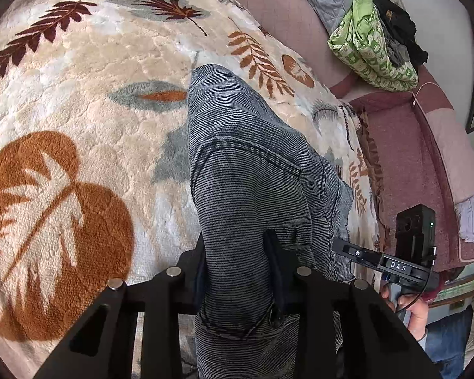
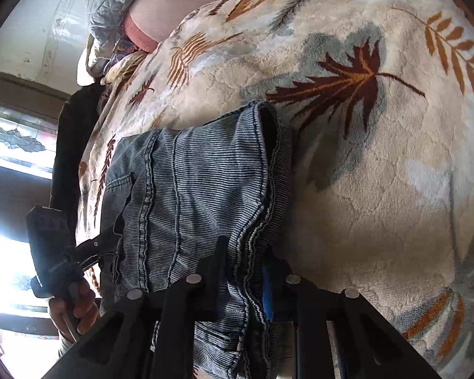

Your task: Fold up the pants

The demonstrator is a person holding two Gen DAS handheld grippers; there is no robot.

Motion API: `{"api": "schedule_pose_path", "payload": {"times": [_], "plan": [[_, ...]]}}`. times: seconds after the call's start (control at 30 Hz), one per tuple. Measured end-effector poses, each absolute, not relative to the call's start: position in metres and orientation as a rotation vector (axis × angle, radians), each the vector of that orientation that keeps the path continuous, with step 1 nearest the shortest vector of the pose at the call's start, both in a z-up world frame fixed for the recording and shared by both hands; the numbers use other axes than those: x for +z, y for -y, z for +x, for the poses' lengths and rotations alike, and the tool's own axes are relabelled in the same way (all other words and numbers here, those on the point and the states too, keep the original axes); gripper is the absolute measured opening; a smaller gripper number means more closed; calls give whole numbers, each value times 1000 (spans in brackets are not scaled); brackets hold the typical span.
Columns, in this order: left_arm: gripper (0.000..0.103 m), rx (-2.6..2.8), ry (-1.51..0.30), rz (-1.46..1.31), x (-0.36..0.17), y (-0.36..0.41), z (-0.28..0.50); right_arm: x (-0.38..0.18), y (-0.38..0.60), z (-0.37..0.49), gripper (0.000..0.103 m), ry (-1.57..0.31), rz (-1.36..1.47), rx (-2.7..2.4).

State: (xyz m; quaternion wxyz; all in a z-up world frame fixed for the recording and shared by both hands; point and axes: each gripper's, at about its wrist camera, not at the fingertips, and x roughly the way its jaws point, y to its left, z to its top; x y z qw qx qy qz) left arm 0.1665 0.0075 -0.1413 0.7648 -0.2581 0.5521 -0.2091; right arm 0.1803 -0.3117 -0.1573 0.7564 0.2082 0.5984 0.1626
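Spread over the bed is a fleecy cream blanket (image 1: 88,72) patterned with orange, maroon and grey-blue leaves, and on it lie the pants (image 1: 246,164), grey-blue denim with a fine horizontal rib. In the left wrist view they run away from the camera as one long strip, a stitched pocket edge crossing the middle, the far end resting flat on the blanket.

At the near end of that strip the left gripper (image 1: 237,262) is clamped on a bunched fold of the denim, its two dark fingers pressed against either side of the cloth. The right gripper (image 2: 246,262) pinches a stack of hem or waistband edges in the same way in its own view, with the layered seams bulging up between its narrow fingers and the rest of the fabric draped away to the left. Each gripper shows in the other's camera: the right one with a black camera block and a hand around its handle at the lower right of the left view, the left one likewise at the lower left of the right view.

Beyond the blanket's edge sits a dusky pink sofa (image 1: 404,145). On it rests a heap of green patterned cloth (image 1: 369,53) with a black garment (image 1: 391,19) on top. A bright window (image 2: 12,164) fills the left side of the right wrist view.
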Motion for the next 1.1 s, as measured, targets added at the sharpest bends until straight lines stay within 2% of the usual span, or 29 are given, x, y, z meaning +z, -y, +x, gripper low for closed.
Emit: {"api": "schedule_pose_path", "payload": {"times": [0.27,0.6,1.1], "plan": [[25,-454,-1132,-481,-126,-2,160,-136,311,170,15,-1224,456,366],[24,-459,-1034,-396,-94,1,150,-100,296,165,14,-1149,399,399],[25,-440,-920,-420,-37,-32,159,-33,261,185,14,-1052,342,465]]}}
